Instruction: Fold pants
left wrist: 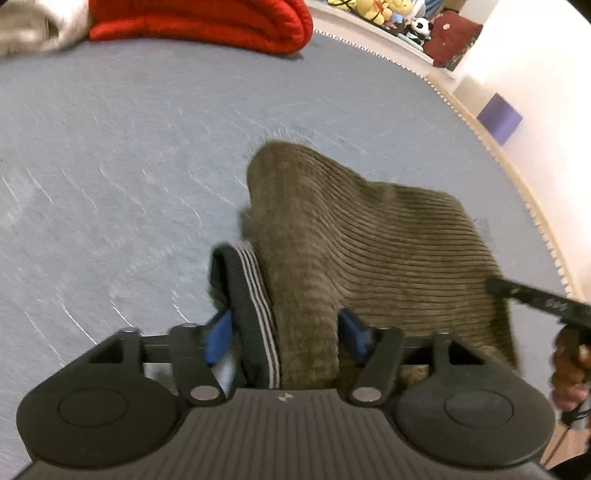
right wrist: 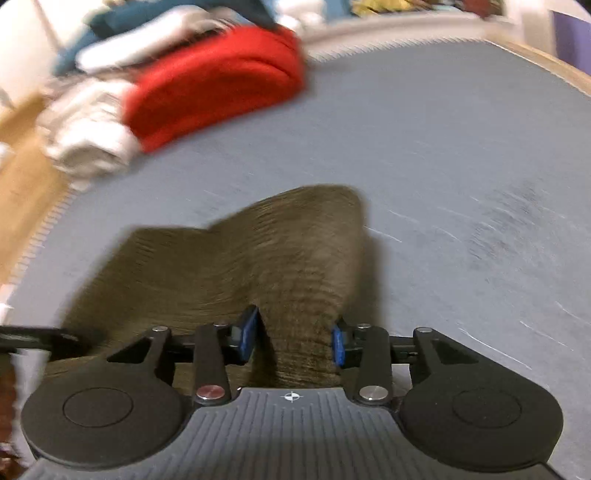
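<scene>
**Pants lifted at one end, fold under way, not yet laid**

The pants (left wrist: 369, 251), olive-brown corduroy, hang from both my grippers over the blue-grey bed (left wrist: 129, 147). Their far end sags to the sheet at about 12 o'clock in each wrist view. One edge is up and being carried; no finished fold lies flat, so I judge this the middle of a fold.

My left hand-held gripper (left wrist: 284, 336) is partly open, with a thick bunch of corduroy and the dark striped waistband (left wrist: 255, 295) between its blue pads (left wrist: 218, 336). The bundle fills the gap, so I read it as a grip.

My right hand-held gripper (right wrist: 295, 339) stands narrower. A ridge of corduroy (right wrist: 303, 280) runs up between its pads (right wrist: 338, 345) and looks pinched.

Both views are blurred. How many layers I hold, I cannot tell.

Left to do, by my judgement: lay the raised edge across, let go, smooth, probably fold again.

Further out: a red folded cloth (left wrist: 207, 22) at 11 o'clock, pale laundry (right wrist: 88, 133) beside it, plush toys (left wrist: 388, 14) on a ledge at 1 o'clock.
</scene>
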A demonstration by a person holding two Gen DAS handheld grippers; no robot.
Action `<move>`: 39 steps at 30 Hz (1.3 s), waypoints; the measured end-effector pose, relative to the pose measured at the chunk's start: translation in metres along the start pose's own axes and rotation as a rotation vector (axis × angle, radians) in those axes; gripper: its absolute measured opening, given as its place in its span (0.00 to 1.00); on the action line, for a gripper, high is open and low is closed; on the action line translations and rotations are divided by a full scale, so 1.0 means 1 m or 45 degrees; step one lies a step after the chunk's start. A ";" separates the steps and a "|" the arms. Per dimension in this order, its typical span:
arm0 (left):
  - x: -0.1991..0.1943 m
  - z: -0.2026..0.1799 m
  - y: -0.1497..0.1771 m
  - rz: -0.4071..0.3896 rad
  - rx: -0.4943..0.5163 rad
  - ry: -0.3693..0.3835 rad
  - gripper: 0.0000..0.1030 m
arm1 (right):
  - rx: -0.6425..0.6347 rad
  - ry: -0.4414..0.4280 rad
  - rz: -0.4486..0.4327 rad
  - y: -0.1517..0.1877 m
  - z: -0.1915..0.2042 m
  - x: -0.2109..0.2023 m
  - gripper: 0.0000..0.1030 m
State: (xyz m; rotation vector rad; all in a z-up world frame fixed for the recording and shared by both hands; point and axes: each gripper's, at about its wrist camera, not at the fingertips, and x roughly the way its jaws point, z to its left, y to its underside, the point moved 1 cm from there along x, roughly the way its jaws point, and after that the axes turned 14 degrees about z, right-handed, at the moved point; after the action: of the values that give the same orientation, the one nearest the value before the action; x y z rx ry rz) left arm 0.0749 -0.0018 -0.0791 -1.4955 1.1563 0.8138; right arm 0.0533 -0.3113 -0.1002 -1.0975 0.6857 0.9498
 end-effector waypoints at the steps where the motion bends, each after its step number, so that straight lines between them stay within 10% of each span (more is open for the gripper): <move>1: -0.005 -0.001 -0.001 -0.026 0.031 -0.035 0.69 | 0.004 0.060 -0.017 0.002 -0.003 -0.002 0.47; 7: -0.046 -0.002 -0.004 -0.208 0.083 -0.139 0.69 | -0.142 0.114 -0.180 0.006 0.007 -0.037 0.52; 13: -0.075 -0.012 0.003 -0.243 0.203 0.057 0.45 | -0.352 0.010 -0.182 0.018 0.035 -0.047 0.52; 20: -0.040 -0.037 0.024 0.000 0.508 0.118 0.40 | -0.586 -0.048 -0.047 0.036 0.062 -0.033 0.51; 25: -0.009 -0.040 0.059 0.269 0.893 -0.186 0.31 | -1.016 -0.193 0.294 0.085 0.089 -0.019 0.44; 28: -0.022 -0.035 0.049 0.226 0.809 -0.107 0.30 | -1.255 -0.088 0.277 0.109 0.106 -0.025 0.44; 34: -0.056 -0.001 0.006 -0.101 0.375 0.135 0.57 | -0.928 -0.228 0.050 0.063 0.097 -0.057 0.46; 39: -0.039 0.026 -0.027 -0.247 -0.051 0.213 0.59 | -0.727 -0.251 0.049 0.050 0.100 -0.035 0.54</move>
State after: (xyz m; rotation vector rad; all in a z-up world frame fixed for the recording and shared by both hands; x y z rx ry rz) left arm 0.0902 0.0329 -0.0408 -1.7053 1.1006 0.5921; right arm -0.0061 -0.2189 -0.0585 -1.4634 0.2735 1.3120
